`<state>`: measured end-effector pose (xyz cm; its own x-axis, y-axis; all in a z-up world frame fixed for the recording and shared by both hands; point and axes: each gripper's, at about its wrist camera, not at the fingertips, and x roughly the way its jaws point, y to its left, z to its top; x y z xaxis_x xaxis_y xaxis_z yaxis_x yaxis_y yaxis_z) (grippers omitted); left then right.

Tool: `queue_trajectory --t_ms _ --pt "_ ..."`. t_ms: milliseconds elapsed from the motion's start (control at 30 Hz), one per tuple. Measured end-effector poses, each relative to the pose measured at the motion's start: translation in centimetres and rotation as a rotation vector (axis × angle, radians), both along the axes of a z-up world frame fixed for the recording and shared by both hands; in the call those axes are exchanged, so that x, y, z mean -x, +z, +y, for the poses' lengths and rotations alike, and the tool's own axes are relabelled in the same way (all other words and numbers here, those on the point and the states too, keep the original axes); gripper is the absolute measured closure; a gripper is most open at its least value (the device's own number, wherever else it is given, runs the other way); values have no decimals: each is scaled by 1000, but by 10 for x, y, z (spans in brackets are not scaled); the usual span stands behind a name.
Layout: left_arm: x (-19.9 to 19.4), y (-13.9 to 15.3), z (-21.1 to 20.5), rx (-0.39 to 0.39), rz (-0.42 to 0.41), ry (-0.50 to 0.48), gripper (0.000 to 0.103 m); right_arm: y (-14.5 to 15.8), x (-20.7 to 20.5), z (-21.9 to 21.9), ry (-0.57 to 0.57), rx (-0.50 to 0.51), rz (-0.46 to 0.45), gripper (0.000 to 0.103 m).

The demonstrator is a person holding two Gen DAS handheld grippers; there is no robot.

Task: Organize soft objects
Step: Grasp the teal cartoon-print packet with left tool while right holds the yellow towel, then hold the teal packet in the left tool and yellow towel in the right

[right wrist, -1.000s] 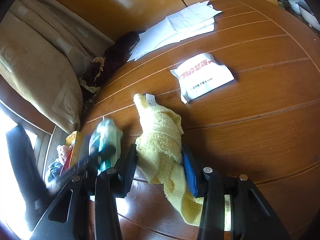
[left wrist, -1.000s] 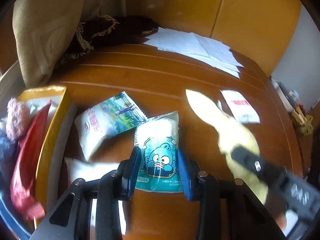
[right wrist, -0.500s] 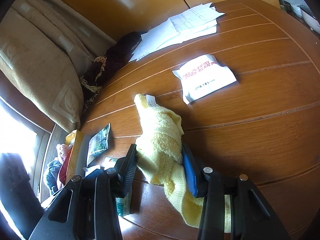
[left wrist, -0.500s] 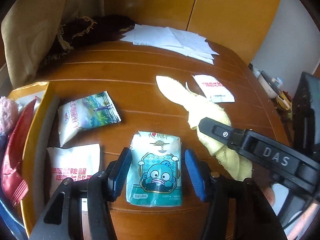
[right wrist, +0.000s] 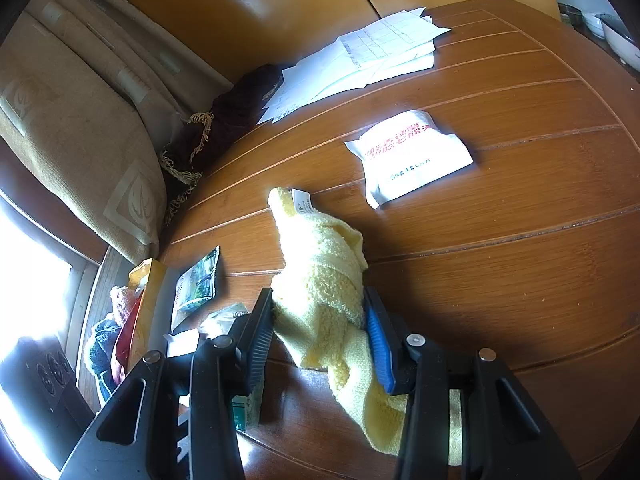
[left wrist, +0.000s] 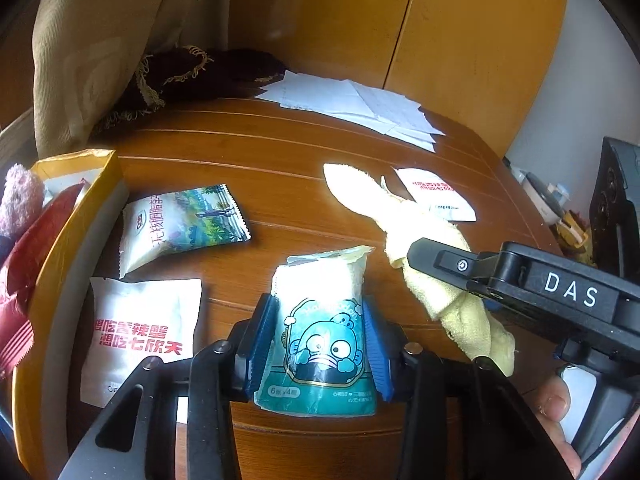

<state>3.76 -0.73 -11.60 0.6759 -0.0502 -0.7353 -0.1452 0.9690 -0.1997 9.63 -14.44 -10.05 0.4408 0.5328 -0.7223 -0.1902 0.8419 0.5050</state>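
Observation:
My left gripper (left wrist: 320, 344) has a teal tissue pack (left wrist: 324, 320) with a blue cartoon face between its blue pads. The jaws are closing and both pads press on its sides. The pack stands tilted over the wooden table (left wrist: 260, 160). My right gripper (right wrist: 320, 320) is shut on a yellow towel (right wrist: 320, 276), whose far end lies on the table while its tail hangs below the pads. In the left wrist view that towel (left wrist: 400, 216) and one right-gripper finger (left wrist: 440, 260) sit just right of the pack.
A yellow box (left wrist: 80, 220) at the left holds a pink plush (left wrist: 20, 196) and a red packet (left wrist: 24, 264). Beside it lie a green snack packet (left wrist: 180, 224) and a white packet (left wrist: 140, 332). Another white packet (right wrist: 408, 156), papers (left wrist: 360, 104) and a dark fringed cloth (left wrist: 192, 76) lie farther back.
The left jaws spread wide around the teal pack lying flat, then closed in on it; its top now stands bent up. The right gripper and towel have not moved.

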Motion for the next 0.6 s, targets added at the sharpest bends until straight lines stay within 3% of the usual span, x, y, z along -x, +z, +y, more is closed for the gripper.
queue_trajectory --t_ms 600 --pt "9 13 -3 90 5 -40 61 0 0 0 -2 4 -3 60"
